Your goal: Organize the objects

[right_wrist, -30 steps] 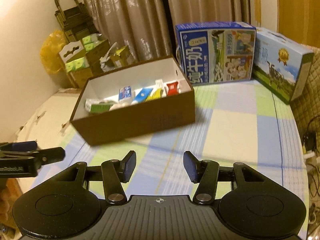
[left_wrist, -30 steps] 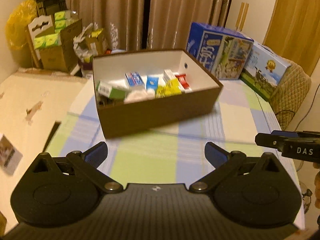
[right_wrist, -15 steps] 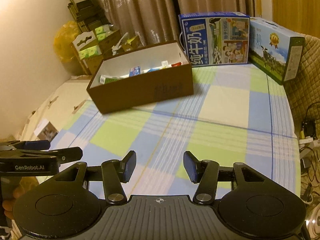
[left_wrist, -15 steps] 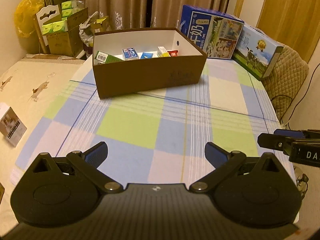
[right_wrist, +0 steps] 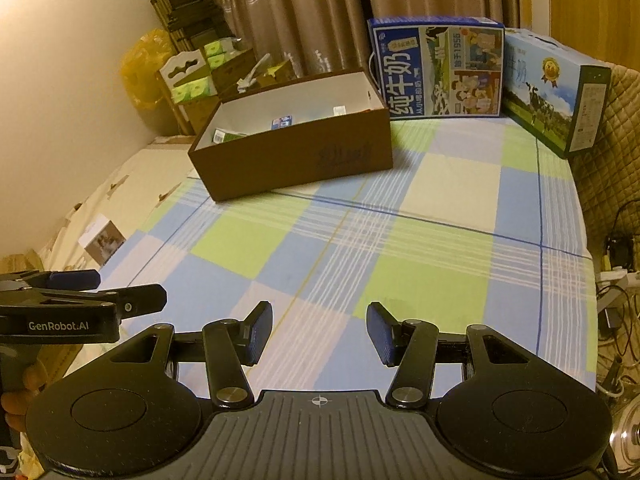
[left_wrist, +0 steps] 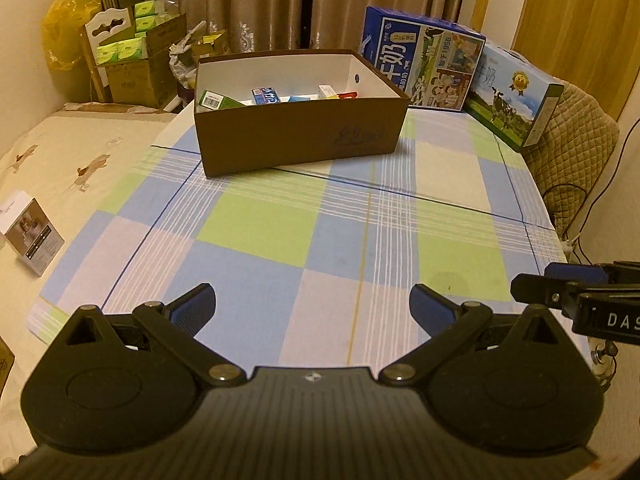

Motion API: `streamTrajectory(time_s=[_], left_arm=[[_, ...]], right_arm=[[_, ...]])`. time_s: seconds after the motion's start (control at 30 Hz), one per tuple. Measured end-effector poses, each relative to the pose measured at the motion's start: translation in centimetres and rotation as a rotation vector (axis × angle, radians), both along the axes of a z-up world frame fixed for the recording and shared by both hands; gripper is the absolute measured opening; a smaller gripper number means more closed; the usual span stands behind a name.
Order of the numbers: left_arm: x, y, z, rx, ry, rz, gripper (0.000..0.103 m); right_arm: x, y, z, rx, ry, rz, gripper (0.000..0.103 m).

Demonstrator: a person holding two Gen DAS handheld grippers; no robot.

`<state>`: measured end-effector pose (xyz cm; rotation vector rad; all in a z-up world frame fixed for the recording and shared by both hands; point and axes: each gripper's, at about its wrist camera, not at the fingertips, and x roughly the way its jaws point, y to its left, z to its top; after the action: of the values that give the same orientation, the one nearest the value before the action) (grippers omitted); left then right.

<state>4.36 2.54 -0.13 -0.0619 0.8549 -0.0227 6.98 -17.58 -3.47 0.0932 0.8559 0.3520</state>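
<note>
Brown curtains [left_wrist: 260, 4] are seen behind a table covered by a checked cloth [left_wrist: 320, 232] in blue, green and white. At its far edge two large milk cartons [right_wrist: 440, 68] are stood, and just before them a brown cardboard box [left_wrist: 300, 136] is set, with several small packets [left_wrist: 266, 95] lying inside. Nearer, the left gripper [left_wrist: 312, 306] is held wide apart above the cloth, nothing between its fingers; the right gripper [right_wrist: 320, 334] is likewise parted and empty.
</note>
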Motion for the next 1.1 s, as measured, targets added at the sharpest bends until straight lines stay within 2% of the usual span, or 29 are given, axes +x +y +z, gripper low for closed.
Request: streamTrajectory(time_s=[1.1], left_arm=[[1.1,-0.7,-0.3,0.023,0.006,0.032,0.102]], right_arm=[[1.9,-0.5,-0.6,0.003,0.011,0.038,0.050]])
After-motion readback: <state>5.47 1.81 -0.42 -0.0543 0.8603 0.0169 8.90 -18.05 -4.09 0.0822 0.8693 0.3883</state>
